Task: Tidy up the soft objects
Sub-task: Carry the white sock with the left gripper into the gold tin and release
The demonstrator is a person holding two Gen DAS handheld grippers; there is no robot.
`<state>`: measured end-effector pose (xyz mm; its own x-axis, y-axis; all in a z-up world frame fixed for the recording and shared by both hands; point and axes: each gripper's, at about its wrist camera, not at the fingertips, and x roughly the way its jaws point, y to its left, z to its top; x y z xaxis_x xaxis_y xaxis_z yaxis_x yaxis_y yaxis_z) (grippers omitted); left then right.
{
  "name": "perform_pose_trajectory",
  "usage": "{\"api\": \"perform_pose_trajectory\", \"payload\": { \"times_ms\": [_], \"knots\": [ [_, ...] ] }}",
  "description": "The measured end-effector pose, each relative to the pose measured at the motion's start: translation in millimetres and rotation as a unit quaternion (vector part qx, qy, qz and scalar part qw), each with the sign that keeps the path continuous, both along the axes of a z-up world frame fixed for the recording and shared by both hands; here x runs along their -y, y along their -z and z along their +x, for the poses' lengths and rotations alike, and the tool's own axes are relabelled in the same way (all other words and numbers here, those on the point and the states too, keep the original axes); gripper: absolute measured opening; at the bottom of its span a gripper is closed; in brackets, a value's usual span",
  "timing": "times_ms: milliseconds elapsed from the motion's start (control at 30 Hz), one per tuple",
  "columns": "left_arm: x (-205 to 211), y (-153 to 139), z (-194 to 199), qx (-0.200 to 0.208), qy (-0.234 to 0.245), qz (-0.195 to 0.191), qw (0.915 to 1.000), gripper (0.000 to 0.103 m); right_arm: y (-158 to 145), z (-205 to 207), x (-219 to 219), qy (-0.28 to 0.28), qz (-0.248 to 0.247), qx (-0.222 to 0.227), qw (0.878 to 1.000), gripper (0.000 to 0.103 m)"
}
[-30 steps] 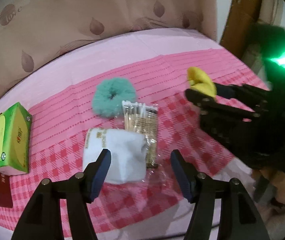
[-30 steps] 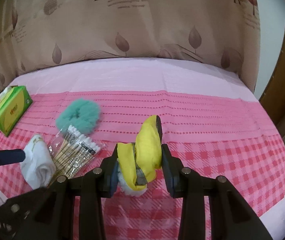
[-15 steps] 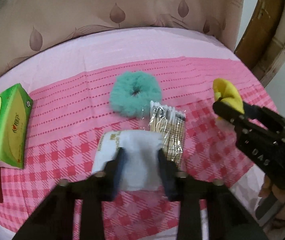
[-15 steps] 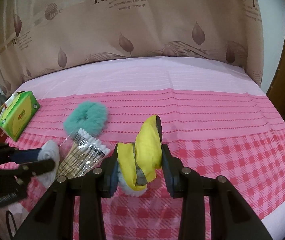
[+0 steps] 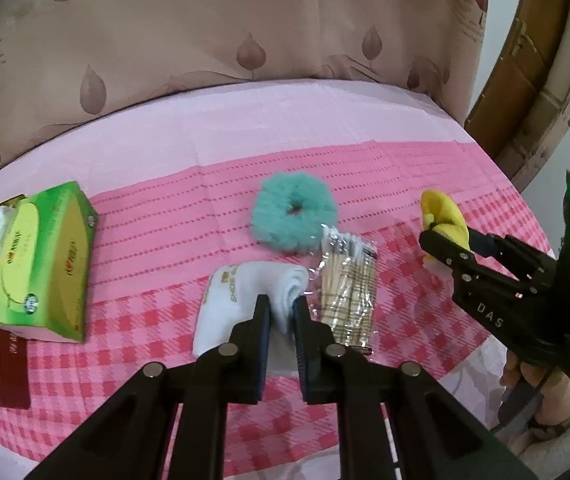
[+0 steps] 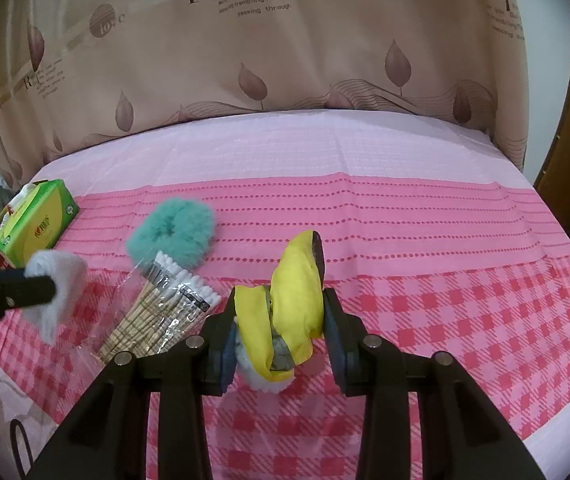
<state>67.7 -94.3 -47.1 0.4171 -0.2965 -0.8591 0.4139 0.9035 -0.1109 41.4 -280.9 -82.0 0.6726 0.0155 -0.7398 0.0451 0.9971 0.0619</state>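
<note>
Black left gripper (image 5: pixel 281 312) tilts downward, jaws pinching white cloth (image 5: pixel 241 304).

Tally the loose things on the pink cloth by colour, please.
White: 1, folded cloth
Teal: 1, fluffy scrunchie
Yellow: 1, soft item
Green: 1, tissue box
Clear: 1, cotton swab pack
Total: 5

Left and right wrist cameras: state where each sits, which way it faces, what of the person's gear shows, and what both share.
Left wrist: on the left gripper, looking down along its jaws, shut on the white sock; the right gripper and a hand show at right.
Right wrist: on the right gripper, facing the curtain, jaws shut on a yellow slipper.
Shared: teal scrunchie, cotton swab pack, green tissue box.
</note>
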Motion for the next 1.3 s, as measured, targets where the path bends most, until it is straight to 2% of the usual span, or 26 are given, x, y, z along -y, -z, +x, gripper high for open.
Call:
{"api": "perform_pose_trajectory", "payload": {
  "times_ms": [333,633,967,1300],
  "knots": [
    [-28.9,-26.8,5.3,0.026,-0.025,-0.003,0.9993,0.011,5.1,-1.1,-1.2,-0.004,-0.007,-0.004,1.000,0.034],
    [-82.2,-56.4,20.8,0.064,-0.073,0.019,0.9951,0.011,6.4,-0.8,-1.2,-0.003,-0.010,-0.004,1.000,0.034],
    [-181.4,-80.1,53.2,0.089,-0.165,0.042,0.9814,0.011,8.5,-0.7,-6.8,-0.007,-0.014,-0.008,1.000,0.034],
    [-266.3,-66.4,90.7,0.065,-0.242,0.070,0.9654,0.011,8.3,-1.6,-11.7,-0.006,-0.016,-0.006,1.000,0.034]
  ]
}}
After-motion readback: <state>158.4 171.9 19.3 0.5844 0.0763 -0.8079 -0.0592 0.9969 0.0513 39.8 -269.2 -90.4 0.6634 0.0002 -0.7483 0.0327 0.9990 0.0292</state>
